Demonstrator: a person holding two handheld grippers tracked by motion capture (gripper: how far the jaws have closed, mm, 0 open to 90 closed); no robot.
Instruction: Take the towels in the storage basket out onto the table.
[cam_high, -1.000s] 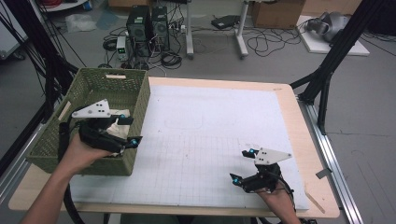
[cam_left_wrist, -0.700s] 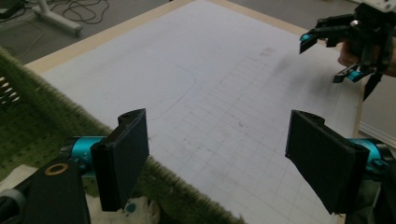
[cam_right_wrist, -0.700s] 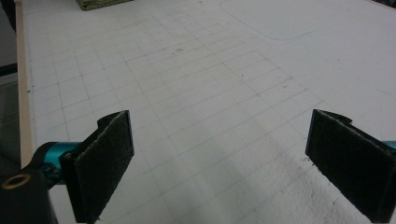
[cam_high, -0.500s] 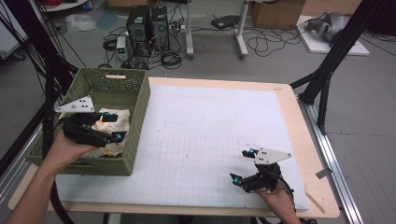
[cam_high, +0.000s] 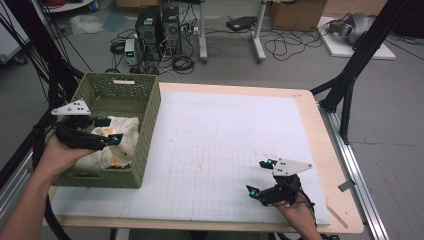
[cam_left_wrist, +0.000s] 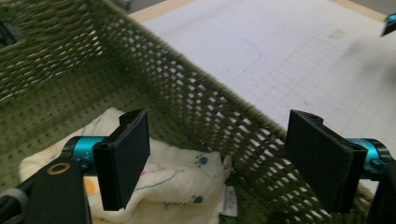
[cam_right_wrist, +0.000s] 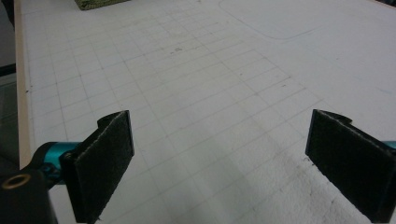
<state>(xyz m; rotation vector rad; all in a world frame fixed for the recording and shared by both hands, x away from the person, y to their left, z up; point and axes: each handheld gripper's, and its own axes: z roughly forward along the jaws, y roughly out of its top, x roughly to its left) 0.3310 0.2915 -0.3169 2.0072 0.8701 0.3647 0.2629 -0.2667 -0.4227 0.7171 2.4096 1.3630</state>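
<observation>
A green woven basket (cam_high: 154, 107) stands at the table's left side with a cream cloth (cam_high: 126, 129) printed with small figures lying inside. My left gripper (cam_high: 110, 130) hovers over the basket's inside, just above the cloth, its jaws wide open and nothing between them. In the left gripper view the left gripper (cam_left_wrist: 219, 161) has the cloth (cam_left_wrist: 182, 179) below and the basket's mesh wall (cam_left_wrist: 201, 100) right behind. My right gripper (cam_high: 260, 176) rests open near the table's front right over the white gridded mat (cam_high: 225, 130); the right gripper (cam_right_wrist: 219, 163) holds nothing.
A wooden border (cam_high: 320, 150) runs round the mat. A black frame leg (cam_high: 350, 75) rises at the table's right edge. Computers and cables (cam_high: 160, 25) lie on the floor beyond the far edge. A basket corner (cam_right_wrist: 95, 3) lies far off in the right gripper view.
My left gripper has moved left, from above the basket's right wall to over its inside, a little lower. The right gripper has stayed still.
</observation>
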